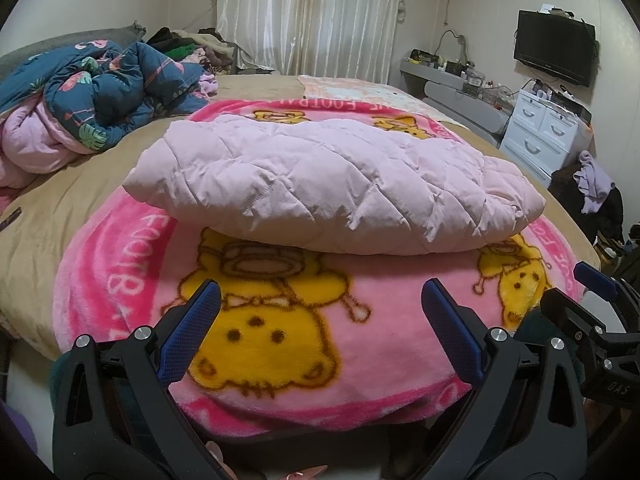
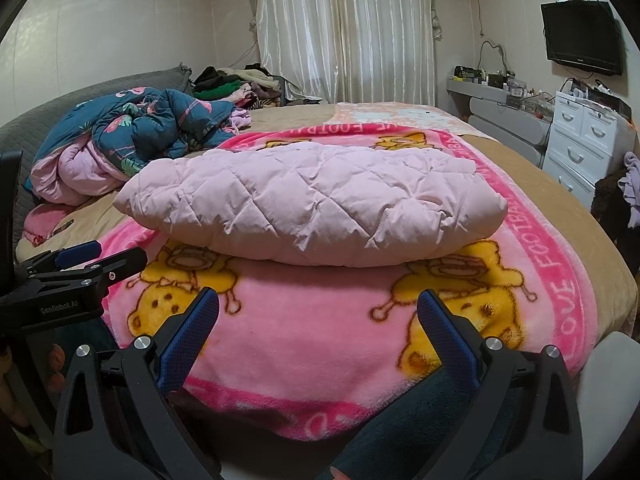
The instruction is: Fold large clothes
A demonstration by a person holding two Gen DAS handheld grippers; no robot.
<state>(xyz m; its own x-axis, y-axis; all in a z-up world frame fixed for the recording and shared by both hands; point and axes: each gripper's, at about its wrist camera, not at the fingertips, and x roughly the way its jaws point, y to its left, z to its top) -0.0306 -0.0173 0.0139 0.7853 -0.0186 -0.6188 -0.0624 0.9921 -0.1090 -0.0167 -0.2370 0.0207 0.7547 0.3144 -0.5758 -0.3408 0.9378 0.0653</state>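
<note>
Pink quilted coat lies folded on the blanket, apparently finished. Left claw and right claw hang near the coat, spread wide and empty.

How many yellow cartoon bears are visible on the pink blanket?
4 in the right wrist view: two in front of the folded pink jacket, at and, two behind it, at and. More may be hidden underneath.

The pink blanket border at right reads "LOVE FOOTBALL". Lower left, the left gripper body reads "GenRobot.AI". The right gripper reads "DAS".
</note>
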